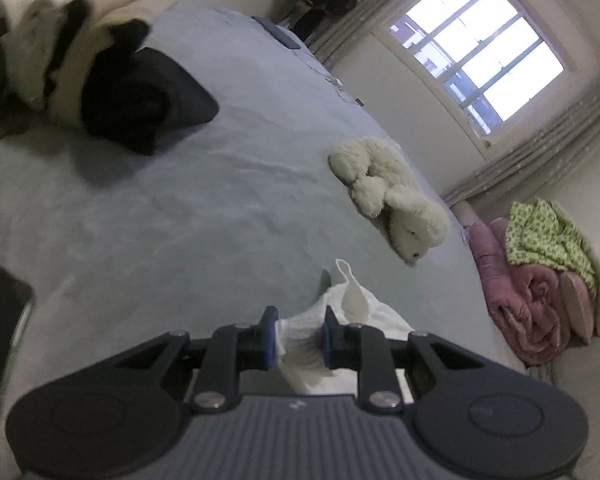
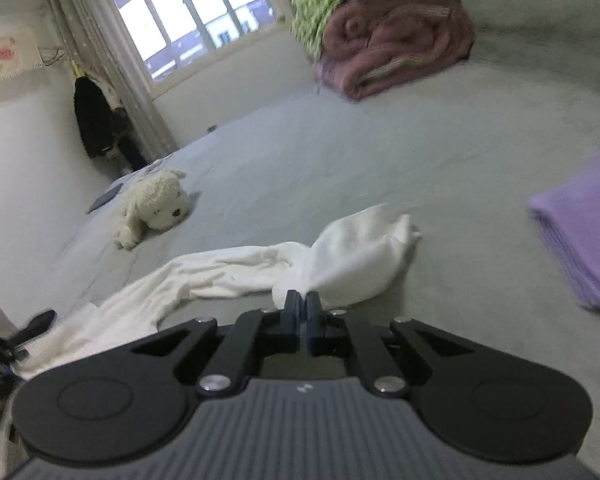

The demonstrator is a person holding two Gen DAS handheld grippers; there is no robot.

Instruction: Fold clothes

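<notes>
The left gripper (image 1: 299, 338) has its blue-padded fingers (image 1: 269, 336) parted, with a bunch of the white garment (image 1: 300, 354) standing in the gap between them; the cloth fills the gap, but whether the pads press on it cannot be told. The right gripper (image 2: 304, 307) has its fingers (image 2: 292, 312) drawn together to a thin slit, pinching an edge of the white garment (image 2: 340, 256) at their tips.

In the right wrist view, the garment lies crumpled on the bed (image 2: 340, 152), stretching from the pinched edge leftward in a long twisted band toward the lower left corner, where the other gripper (image 2: 28, 332) shows darkly beside it. Just right of it, near the frame edge, rests a folded purple cloth (image 2: 580, 232).

Further along the pale grey bed lies a white plush dog (image 1: 392, 196), on its side and well apart from the garment. In the left wrist view a heap of black and cream clothes (image 1: 100, 80) sits at the far left of the bed. A rolled pink quilt (image 2: 396, 44) with a green patterned cloth (image 2: 320, 4) on it lies at the far edge. Beyond stand a window (image 1: 484, 64) with curtains (image 2: 116, 76) and dark clothing (image 2: 96, 120) hanging by the wall.
</notes>
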